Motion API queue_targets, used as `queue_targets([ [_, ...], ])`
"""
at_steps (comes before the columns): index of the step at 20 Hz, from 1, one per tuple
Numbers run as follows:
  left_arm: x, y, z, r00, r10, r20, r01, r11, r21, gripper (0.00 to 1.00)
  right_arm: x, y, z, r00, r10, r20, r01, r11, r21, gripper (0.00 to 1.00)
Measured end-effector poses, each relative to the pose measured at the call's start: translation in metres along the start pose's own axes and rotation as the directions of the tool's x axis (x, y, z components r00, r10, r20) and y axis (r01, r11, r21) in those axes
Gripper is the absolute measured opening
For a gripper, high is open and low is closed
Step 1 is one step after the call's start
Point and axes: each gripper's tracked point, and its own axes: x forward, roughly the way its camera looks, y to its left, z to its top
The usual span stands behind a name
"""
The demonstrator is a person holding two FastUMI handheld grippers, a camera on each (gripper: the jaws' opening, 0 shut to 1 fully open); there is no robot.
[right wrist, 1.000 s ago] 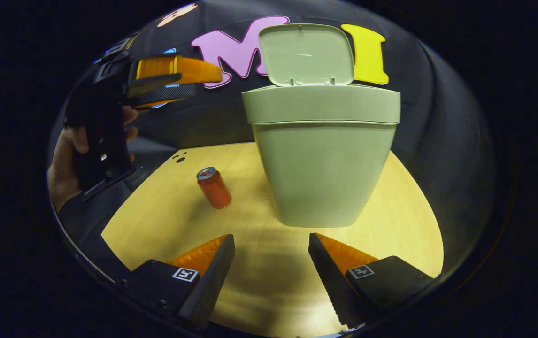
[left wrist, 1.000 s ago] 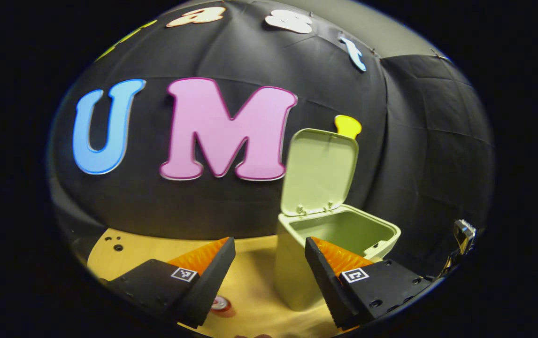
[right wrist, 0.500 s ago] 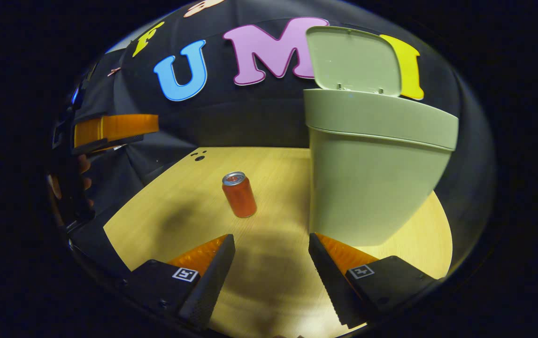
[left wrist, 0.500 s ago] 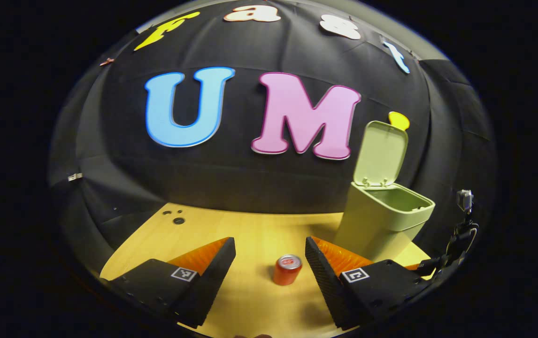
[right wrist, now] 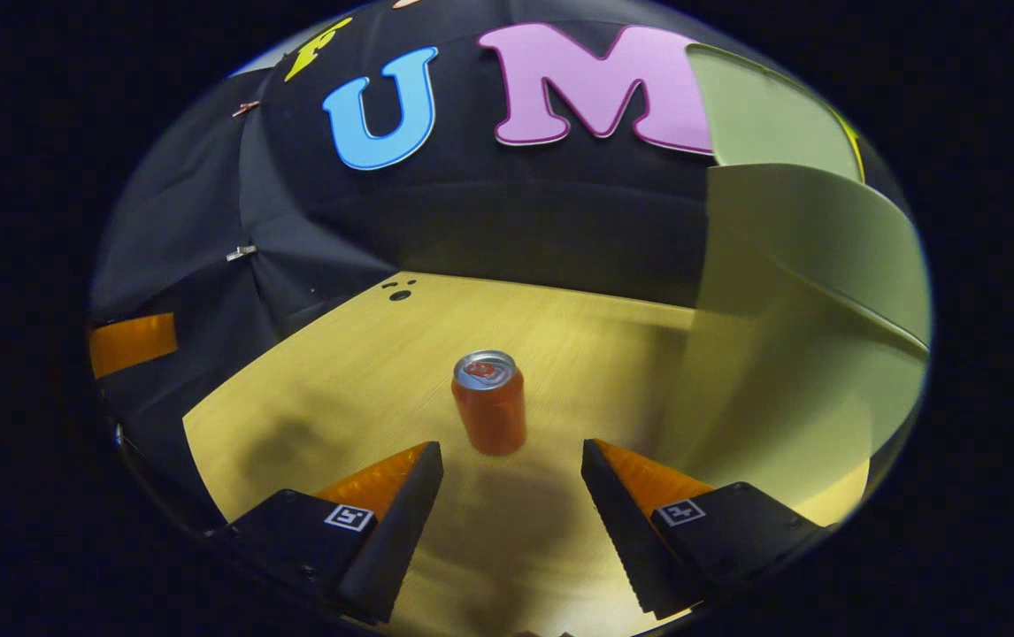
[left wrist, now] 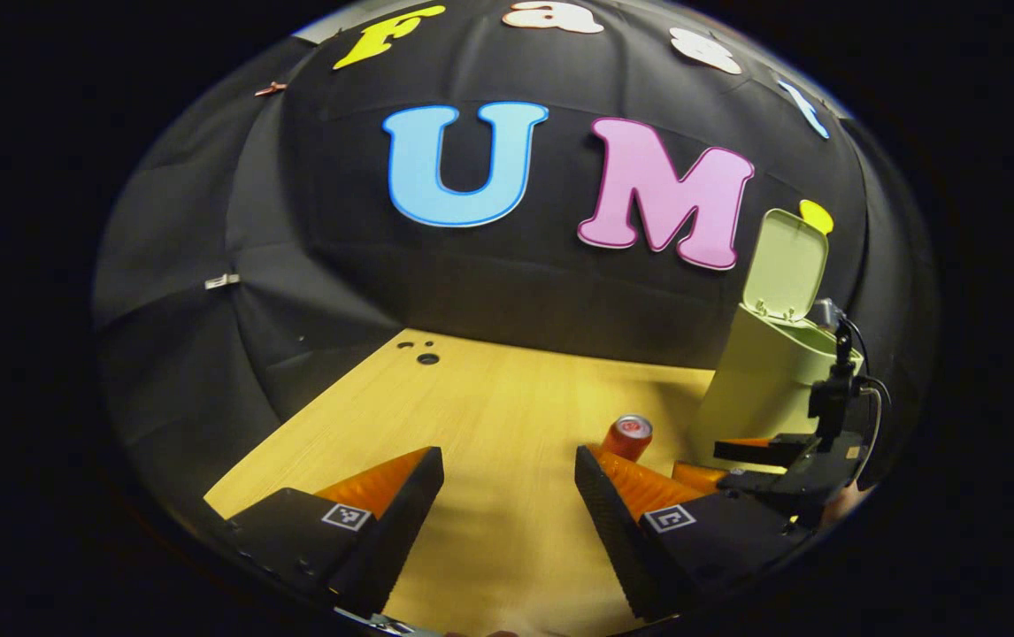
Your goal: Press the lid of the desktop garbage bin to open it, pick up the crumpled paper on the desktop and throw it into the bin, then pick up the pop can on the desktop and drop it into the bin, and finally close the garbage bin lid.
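Observation:
A red pop can (right wrist: pixel 490 402) stands upright on the wooden desktop (right wrist: pixel 339 389), just ahead of my right gripper (right wrist: pixel 511 460), whose fingers are open and empty on either side of it. The pale green bin (right wrist: pixel 790 354) rises close at the right with its lid (right wrist: pixel 764 119) raised. In the left gripper view the pop can (left wrist: pixel 630 435) stands beyond my open, empty left gripper (left wrist: pixel 507 464), next to the bin (left wrist: pixel 759 389) with its upright lid (left wrist: pixel 786 265). The right gripper (left wrist: pixel 741 464) shows at the far right, low by the can.
The desktop (left wrist: pixel 489 416) has small holes (left wrist: pixel 426 358) near its far left corner. The black cloth wall closes the back and left sides. The left gripper's finger (right wrist: pixel 131 343) shows at the left edge of the right gripper view.
The right gripper has turned left and come closer to the can, now centred before its fingers. The left gripper has swung left away from the bin. Both stayed open.

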Motion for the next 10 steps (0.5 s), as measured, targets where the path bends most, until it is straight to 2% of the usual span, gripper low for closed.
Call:
queue_targets([
  [10,-0.015,0.043,-0.032,0.986,0.15,-0.079,-0.154,0.987,-0.054,0.96,0.074,0.003,-0.006,0.999,0.003,-0.044,-0.003,1.0,-0.003,0.99],
])
